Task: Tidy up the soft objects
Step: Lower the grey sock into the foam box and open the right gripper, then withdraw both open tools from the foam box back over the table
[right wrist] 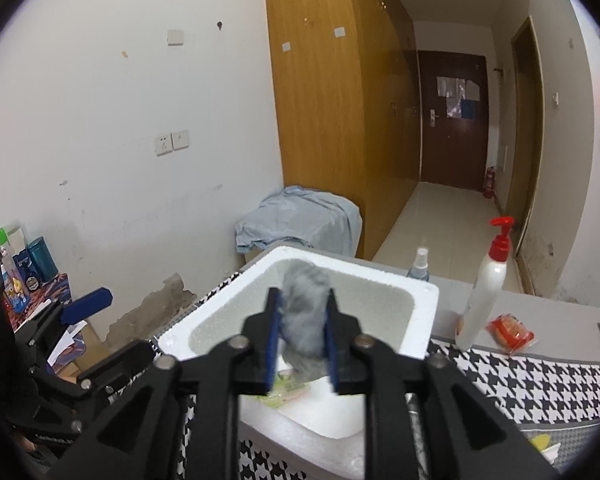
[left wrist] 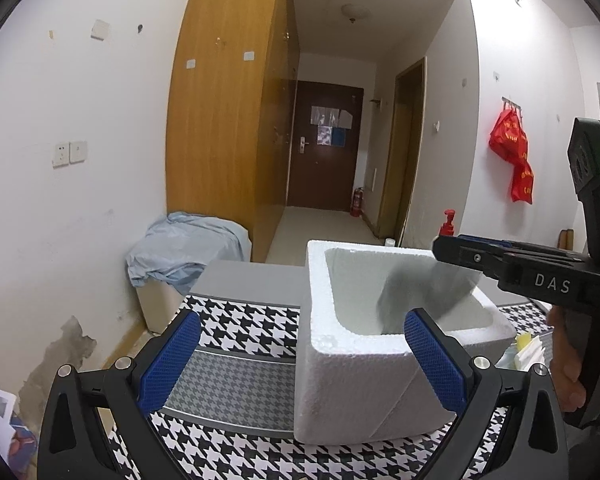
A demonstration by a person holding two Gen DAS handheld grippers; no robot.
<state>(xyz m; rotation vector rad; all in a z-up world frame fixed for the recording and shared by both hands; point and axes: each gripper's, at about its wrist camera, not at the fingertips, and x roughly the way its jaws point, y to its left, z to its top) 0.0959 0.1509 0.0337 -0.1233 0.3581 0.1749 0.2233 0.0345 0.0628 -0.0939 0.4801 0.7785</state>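
— two grippers here? how do they stand?
— yes. left gripper (left wrist: 300, 354) is spread wide, nothing between its blue pads, the corner of the white foam box (left wrist: 340, 360) just in front.
— and the right one?
— right gripper (right wrist: 302, 336) has the grey fluffy toy (right wrist: 304, 312) between its pads, over the box hollow; i cannot tell if they press it. beyond stands a white pump bottle (right wrist: 484, 292).

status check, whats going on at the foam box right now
Left gripper open, empty, at box's near wall. Right gripper over foam box, grey fluffy toy between its pads. Nothing in the way.
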